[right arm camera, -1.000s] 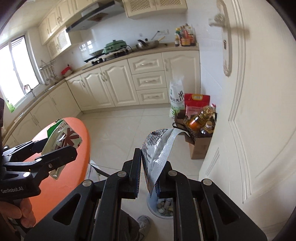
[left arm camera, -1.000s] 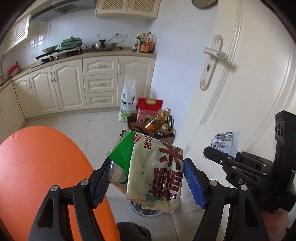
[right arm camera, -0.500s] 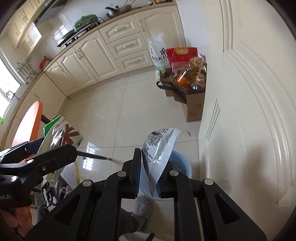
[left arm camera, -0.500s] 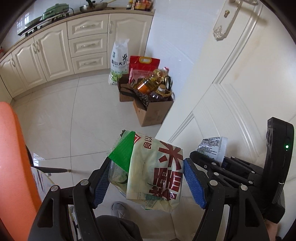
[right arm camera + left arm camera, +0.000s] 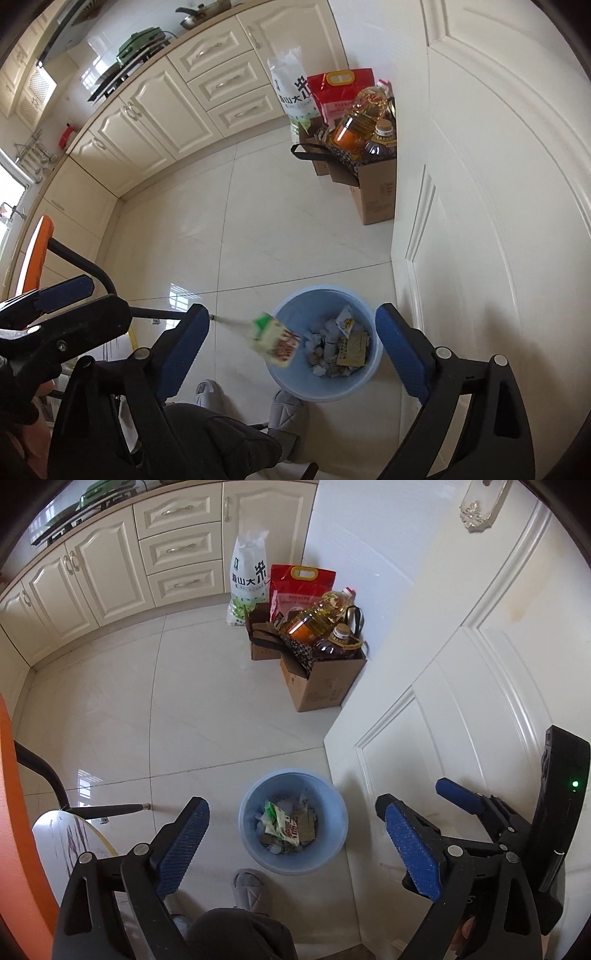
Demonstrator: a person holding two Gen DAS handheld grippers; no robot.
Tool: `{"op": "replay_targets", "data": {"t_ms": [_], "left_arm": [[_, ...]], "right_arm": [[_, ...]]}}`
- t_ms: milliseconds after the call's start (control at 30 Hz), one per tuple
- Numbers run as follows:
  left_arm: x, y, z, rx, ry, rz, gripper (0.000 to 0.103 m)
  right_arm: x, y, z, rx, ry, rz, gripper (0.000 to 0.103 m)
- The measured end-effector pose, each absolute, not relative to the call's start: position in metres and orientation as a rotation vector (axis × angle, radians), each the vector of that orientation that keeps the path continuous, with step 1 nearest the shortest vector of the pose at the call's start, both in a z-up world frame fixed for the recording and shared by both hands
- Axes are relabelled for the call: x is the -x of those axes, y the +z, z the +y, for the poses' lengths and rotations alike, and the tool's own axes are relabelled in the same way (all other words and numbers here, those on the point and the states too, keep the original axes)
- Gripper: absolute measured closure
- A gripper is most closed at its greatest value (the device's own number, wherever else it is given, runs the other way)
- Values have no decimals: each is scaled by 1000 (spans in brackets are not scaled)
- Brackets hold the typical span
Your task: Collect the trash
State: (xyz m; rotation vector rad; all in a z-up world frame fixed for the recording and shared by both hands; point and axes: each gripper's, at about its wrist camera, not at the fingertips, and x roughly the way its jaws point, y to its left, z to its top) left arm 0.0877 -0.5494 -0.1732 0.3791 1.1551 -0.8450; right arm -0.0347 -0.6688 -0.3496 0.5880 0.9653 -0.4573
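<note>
A blue bin (image 5: 248, 805) (image 5: 373, 316) stands on the floor by the door, holding several crumpled wrappers. My left gripper (image 5: 295, 847) hangs above it, jaws opening with nothing between them. The green-and-cream snack bag (image 5: 283, 824) shows inside the bin's outline in the left wrist view. In the right wrist view the same bag (image 5: 275, 341) is a blur in mid-air over the bin's left rim. My right gripper (image 5: 291, 354) also hangs over the bin, jaws opening and empty. A pale packet (image 5: 347, 322) lies among the trash.
A cardboard box (image 5: 321, 686) with oil bottles and two rice sacks (image 5: 248, 579) stand by the wall. The white door (image 5: 461, 701) is close on the right. An orange tabletop edge (image 5: 22, 812) and a black frame leg (image 5: 103, 808) are on the left. A person's slipper (image 5: 249, 886) is near the bin.
Both grippers tipped down over the blue bin and opened. The left let go of the green-and-cream bag and the right let go of its silver packet.
</note>
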Motion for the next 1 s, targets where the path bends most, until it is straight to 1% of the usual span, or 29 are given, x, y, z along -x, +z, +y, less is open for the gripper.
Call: {"op": "replay_targets", "data": {"t_ms": [133,233,367,467,600,767,1000], "left_arm": [[-79,-162,-542,-376,-813,1099,6],[-63,-146,-530,-366,-795,1035,2],[-35,-122,-502,-341,-792,953,2],[-14,-97,-466,-283,-791,896,2],[11,-56,-407,-202,-765,790,2],[45,-17,-317,-120,-683,658,2],[119,18,-186,-59,-506,504,1]], "right_arm": [[38,-337,-664,-580,-464,950,0],[39,-325,-658,-582,-469,947,0],[42,-302,-646,-562,-479,923,0],[45,-273,-630,-537,-472,887,0],[47,-225,-602,-492,-449,816,0],[46,-157,-542,-410,-368,709,0],[47,-80,-430,-290,-213,586,0]]}}
